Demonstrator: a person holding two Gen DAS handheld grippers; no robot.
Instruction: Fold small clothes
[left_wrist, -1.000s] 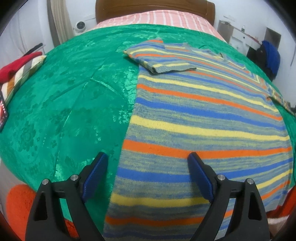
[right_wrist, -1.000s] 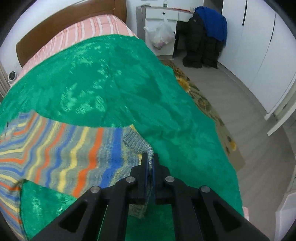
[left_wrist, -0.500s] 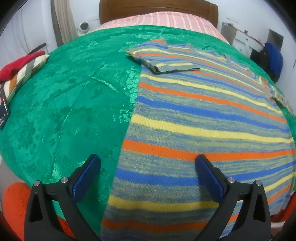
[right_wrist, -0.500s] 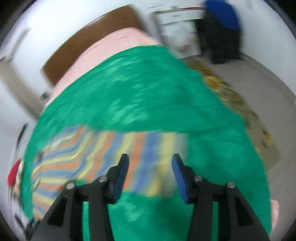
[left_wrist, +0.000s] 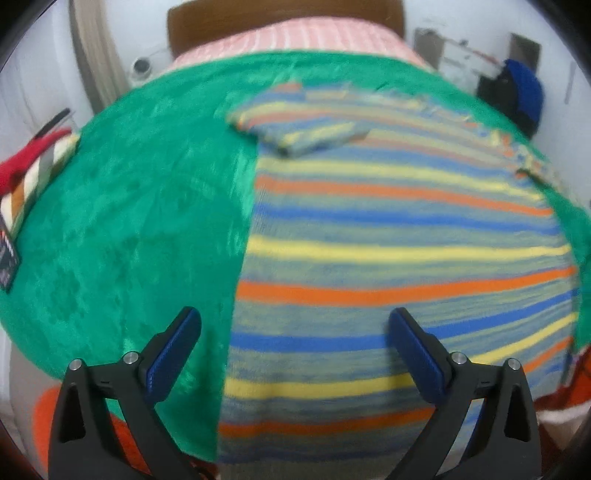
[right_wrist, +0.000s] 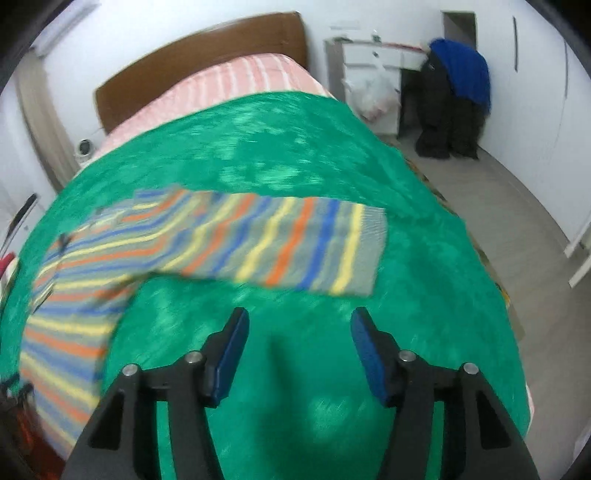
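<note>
Green bedspread (right_wrist: 295, 147), striped sweater (left_wrist: 388, 240) flat, left gripper (left_wrist: 291, 332) jaws wide, right gripper (right_wrist: 299, 332) jaws opening, both empty

Orange, yellow, blue, grey striped sweater (left_wrist: 388, 258) on shiny green blanket (left_wrist: 129, 229)

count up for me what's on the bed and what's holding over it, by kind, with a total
Striped sweaters: 1
Green bedspreads: 1
Grippers: 2, the left gripper open over the sweater's lower part, the right gripper with jaws opening, nothing between them
Total: 4
</note>
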